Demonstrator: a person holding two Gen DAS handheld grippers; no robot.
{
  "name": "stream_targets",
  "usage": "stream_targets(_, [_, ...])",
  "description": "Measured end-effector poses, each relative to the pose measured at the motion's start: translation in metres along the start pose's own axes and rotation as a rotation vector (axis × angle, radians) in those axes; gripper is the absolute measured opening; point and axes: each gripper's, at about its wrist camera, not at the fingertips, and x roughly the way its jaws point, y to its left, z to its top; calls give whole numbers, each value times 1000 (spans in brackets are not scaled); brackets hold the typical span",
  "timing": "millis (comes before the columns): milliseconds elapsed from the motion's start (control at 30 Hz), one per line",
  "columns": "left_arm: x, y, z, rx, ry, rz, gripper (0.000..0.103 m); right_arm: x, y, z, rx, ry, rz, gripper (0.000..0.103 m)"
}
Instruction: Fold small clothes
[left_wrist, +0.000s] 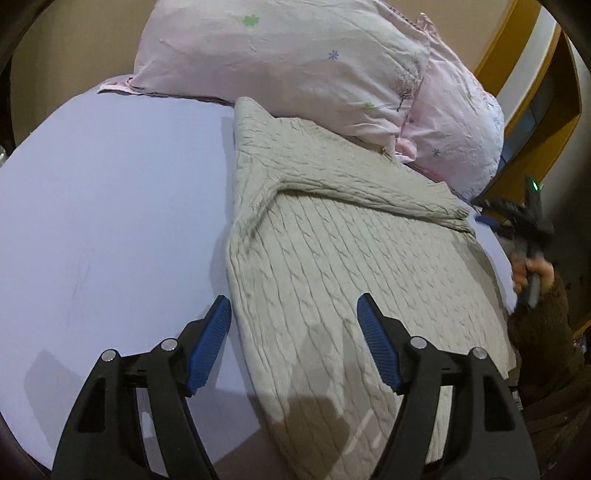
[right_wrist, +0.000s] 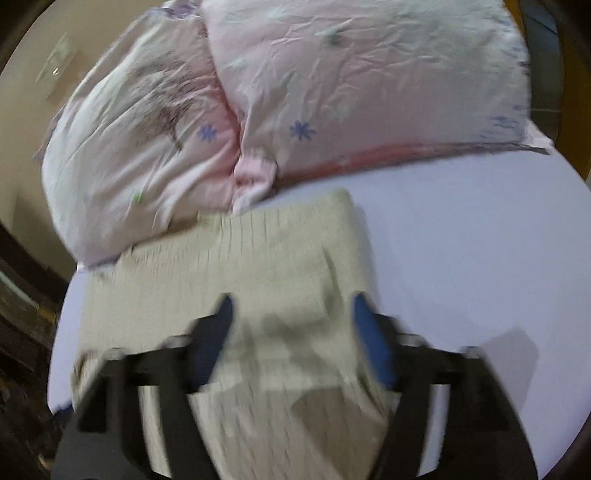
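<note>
A beige cable-knit sweater (left_wrist: 332, 266) lies flat on the lilac bed sheet (left_wrist: 110, 206), with one sleeve folded across its chest. My left gripper (left_wrist: 293, 314) is open above the sweater's near left edge, holding nothing. The right gripper (left_wrist: 517, 218) shows at the far right edge of the sweater in the left wrist view, in a hand. In the blurred right wrist view the sweater (right_wrist: 258, 266) lies under my right gripper (right_wrist: 291, 314), which is open and empty above it.
Two pink flowered pillows (left_wrist: 295, 62) (right_wrist: 332, 85) lie at the head of the bed, touching the sweater's top edge. Bare sheet (right_wrist: 480, 258) spreads beside the sweater. A yellow wooden frame (left_wrist: 532, 74) stands beyond the pillows.
</note>
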Motion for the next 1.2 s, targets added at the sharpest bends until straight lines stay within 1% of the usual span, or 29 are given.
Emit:
stream_targets(33, [-3,2,-3,-15,-5,-22,72,-7,-8,-11,12,24,5,72])
stream_targets(100, [-7,4,-9,-42,-14,-73,70,-17,-27,-39,49,78,30,66])
stream_targets(133, [-10,5,-14,-58,-13,-110,67,-22,-35,-51,66,104,51,56])
stream_targets(167, [-12,5,-18,-66,-14,-131,56,-26,-44,-68,95,140,93,50])
stream_targets(200, [-14,5,-26,-86,-7,-175,49,-32,-49,-80,113,155,131,43])
stream_targets(233, [-16,5,-33,-98,-12,-197,47,-42,-53,-93,122,151,173,40])
stream_targets(267, [-19,5,-40,-110,-15,-218,41,-50,-55,-109,133,167,238,39])
stream_targets(300, [-22,4,-51,-128,-9,-251,32,-56,-56,-123,141,176,292,37])
stream_targets(367, [-25,2,-63,-138,-7,-279,26,-66,-56,-147,142,178,353,37])
stream_targets(433, [-29,-2,-76,-152,4,-319,24,-74,-59,-168,168,194,447,35])
stream_targets(500, [-30,-9,-86,-163,15,-339,23,-78,-61,-184,175,194,498,30])
stream_targets(533, [-29,-11,-88,-166,17,-341,21,-77,-61,-188,173,207,517,15])
stream_targets(567, [-28,-13,-88,-172,22,-344,12,-73,-59,-191,174,221,536,8])
stream_targets(600, [-28,-15,-85,-172,22,-349,7,-74,-58,-188,176,212,557,8])
stream_targets(633, [-28,-17,-81,-166,18,-354,6,-77,-57,-182,179,194,581,7])
stream_targets(700, [-34,-25,-61,-131,-11,-350,6,-85,-54,-154,187,104,641,7])
stream_targets(733, [-37,-28,-48,-113,-33,-339,6,-92,-53,-130,190,32,677,7])
stream_targets(767, [-40,-30,-33,-97,-57,-327,6,-94,-53,-109,196,-15,694,7])
stream_targets(800, [-42,-32,-9,-75,-95,-302,6,-93,-54,-91,200,-46,698,7])
stream_targets(833, [-40,-33,15,-60,-134,-266,6,-91,-53,-70,200,-83,691,7])
stream_targets(867, [-34,-32,41,-57,-172,-226,6,-83,-52,-41,205,-122,672,7])
stream_targets(900, [-25,-30,65,-72,-200,-200,6,-74,-52,-20,219,-140,664,7])
stream_targets(933, [-14,-26,86,-90,-220,-176,6,-55,-53,8,251,-150,649,7])
stream_targets(967, [-2,-24,104,-106,-232,-151,6,-41,-54,26,274,-153,632,7])
stream_targets(1000, [21,-19,132,-127,-236,-108,6,-19,-55,46,308,-151,595,7])
stream_targets(1033, [39,-14,148,-144,-229,-78,6,2,-56,61,333,-138,546,7])
stream_targets(1067, [60,-9,163,-158,-208,-49,6,19,-58,68,359,-119,509,7])
stream_targets(1133, [112,2,187,-196,-116,23,6,52,-66,78,416,-62,452,7])
stream_targets(1200, [133,9,192,-219,-76,35,6,78,-69,83,467,-13,430,7])
